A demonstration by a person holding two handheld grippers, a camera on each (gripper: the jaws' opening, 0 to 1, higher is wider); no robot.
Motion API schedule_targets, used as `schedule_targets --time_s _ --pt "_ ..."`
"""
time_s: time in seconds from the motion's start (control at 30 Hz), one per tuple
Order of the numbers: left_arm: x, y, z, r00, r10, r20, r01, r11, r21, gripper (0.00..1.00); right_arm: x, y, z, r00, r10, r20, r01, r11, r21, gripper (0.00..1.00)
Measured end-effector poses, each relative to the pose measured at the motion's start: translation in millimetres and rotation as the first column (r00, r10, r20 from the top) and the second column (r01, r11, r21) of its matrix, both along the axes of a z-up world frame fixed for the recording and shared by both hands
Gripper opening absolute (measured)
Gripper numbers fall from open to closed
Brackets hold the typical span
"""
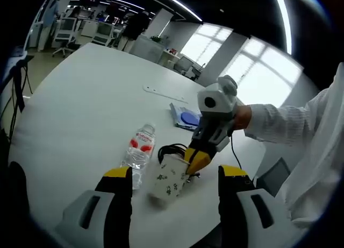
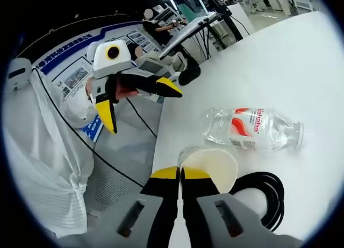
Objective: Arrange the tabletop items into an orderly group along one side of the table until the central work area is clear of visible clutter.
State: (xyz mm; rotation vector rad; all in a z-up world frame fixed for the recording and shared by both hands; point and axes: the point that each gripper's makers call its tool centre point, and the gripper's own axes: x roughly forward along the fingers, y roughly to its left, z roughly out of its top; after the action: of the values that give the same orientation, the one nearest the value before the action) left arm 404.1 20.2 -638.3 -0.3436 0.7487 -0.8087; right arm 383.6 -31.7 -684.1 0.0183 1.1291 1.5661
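The white table [image 1: 80, 97] had a clear water bottle [image 2: 255, 129] lying on its side beside a paper cup [image 1: 169, 178] near my edge. My right gripper [image 2: 181, 175] was clamped on the cup's rim, my left gripper [image 1: 174, 178] spread wide with nothing in it. I reckoned I should lift gently so the thin wall didn't crumple, clearing the black cable [image 2: 266, 197] coiled beside it.

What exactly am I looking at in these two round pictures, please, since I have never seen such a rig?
A person holds a two-jaw gripper in each hand; each carries a fisheye camera looking along its own jaws. In the left gripper view, the left gripper stands open and the right gripper pinches the rim of a paper cup. The right gripper view shows that cup from above. On the white table lie a plastic water bottle, a coiled black cable and a blue-marked item.
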Motion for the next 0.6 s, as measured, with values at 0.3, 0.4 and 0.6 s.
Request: schedule_targets --time_s 0.3,0.4,0.6 --pt "-4.1 -5 1.4 1.0 -0.017 0.008 0.017 1.0 0.0 0.65 4 -16 18.0 0.998 -0.023 0.05 0.023 1.0 0.0 0.0" --pt "-4.8 -7 2.6 1.0 -0.022 0.01 0.022 1.0 -0.005 0.65 8 -21 24.5 0.997 -0.039 0.073 0.039 0.999 -0.001 0.0" --pt "-5.2 -10 6.0 0.999 -0.034 0.022 0.035 0.999 -0.009 0.65 27 -40 42.3 0.987 -0.094 0.131 0.096 0.995 -0.008 0.0"
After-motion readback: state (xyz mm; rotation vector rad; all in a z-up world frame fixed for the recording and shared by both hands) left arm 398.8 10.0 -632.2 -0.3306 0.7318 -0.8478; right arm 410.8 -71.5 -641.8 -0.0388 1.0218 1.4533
